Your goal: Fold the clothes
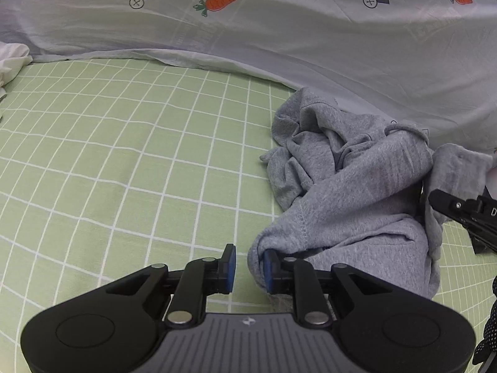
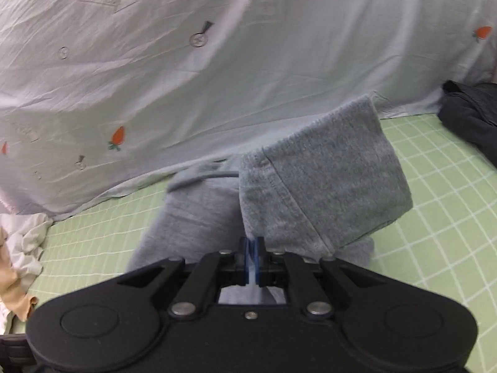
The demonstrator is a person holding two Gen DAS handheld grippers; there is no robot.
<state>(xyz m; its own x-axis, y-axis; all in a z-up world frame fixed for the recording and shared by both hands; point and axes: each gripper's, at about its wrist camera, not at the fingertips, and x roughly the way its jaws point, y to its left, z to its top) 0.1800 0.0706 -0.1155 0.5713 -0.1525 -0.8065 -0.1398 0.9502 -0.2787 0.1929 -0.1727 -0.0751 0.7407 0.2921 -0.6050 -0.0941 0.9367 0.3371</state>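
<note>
On green checked sheet (image 1: 124, 155), grey garment (image 1: 357, 192) hem between parted left gripper (image 1: 250, 267); right gripper (image 2: 251, 258) clamping cuff.

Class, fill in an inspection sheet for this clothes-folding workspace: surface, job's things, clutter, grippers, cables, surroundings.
Surface: green checked bedsheet, fairly smooth.
Job's things: grey sweatshirt, crumpled at the right of the left wrist view; one ribbed cuff or hem is lifted.
Clutter: white crumpled cloth at the left edge; dark garment at the right edge.
Grippers: left gripper open, grey fabric against one blue pad only; right gripper shut on the sweatshirt's lifted part.
Cables: nothing seen; only the sweatshirt's grey drawstring.
Surroundings: pale quilt with carrot print piled behind the sheet.
</note>
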